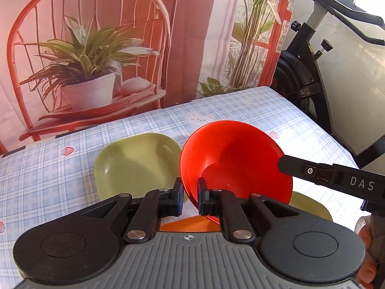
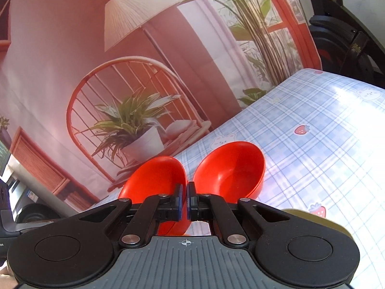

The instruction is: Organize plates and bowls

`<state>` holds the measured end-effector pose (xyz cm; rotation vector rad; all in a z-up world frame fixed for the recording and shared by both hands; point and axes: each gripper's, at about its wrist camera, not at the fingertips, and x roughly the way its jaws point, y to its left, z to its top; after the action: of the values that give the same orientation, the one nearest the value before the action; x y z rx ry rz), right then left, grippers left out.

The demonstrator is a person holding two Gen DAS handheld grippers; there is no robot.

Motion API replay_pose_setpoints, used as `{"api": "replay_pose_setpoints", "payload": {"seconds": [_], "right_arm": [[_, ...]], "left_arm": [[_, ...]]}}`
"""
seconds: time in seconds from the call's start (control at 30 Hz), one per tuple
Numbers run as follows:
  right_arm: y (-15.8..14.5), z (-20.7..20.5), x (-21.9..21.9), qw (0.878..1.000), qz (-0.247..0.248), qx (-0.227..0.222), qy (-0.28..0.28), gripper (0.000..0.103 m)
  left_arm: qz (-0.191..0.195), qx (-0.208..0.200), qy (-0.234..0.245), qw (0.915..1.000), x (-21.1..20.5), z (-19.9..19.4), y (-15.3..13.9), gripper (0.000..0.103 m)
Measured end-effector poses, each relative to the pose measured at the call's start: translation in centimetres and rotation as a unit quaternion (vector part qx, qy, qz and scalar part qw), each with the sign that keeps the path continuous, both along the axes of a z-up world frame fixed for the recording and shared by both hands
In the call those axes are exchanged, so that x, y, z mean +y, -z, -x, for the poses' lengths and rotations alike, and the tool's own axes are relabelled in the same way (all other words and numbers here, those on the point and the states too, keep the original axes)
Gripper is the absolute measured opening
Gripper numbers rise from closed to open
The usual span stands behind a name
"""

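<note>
Left tongs clamped on red bowl rim; green plate at ten o'clock. Right tongs pressed together, seemingly pinching a second red bowl.

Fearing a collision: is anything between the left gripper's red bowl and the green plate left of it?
Nothing visible does. The red bowl, pinched by the left gripper, hangs beside that bare green plate.

— Setting?
— Home room, staged: printed backdrop of chair and plants behind a table with bear-and-strawberry plaid cloth.
— Other signs?
— Exercise bike beside the table.
</note>
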<state>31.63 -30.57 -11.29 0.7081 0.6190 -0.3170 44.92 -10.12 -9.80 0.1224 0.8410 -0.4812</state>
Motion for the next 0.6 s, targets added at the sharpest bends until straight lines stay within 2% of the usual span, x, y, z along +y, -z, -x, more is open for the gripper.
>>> {"api": "replay_pose_setpoints", "payload": {"seconds": [0.13, 0.3, 0.6], "right_arm": [[0.9, 0.3, -2.7, 0.999, 0.014, 0.0, 0.038, 0.003], [2.2, 0.1, -4.6, 0.997, 0.025, 0.005, 0.069, 0.003], [3.0, -1.6, -6.0, 0.997, 0.035, 0.012, 0.062, 0.003]], "left_arm": [[-0.02, -0.01, 0.024, 0.9995, -3.5, -1.3, 0.9, 0.013], [-0.025, -0.007, 0.031, 0.9992, -6.1, -3.1, 1.8, 0.013], [-0.035, -0.001, 0.026, 0.9991, -6.8, -4.6, 2.9, 0.014]]}}
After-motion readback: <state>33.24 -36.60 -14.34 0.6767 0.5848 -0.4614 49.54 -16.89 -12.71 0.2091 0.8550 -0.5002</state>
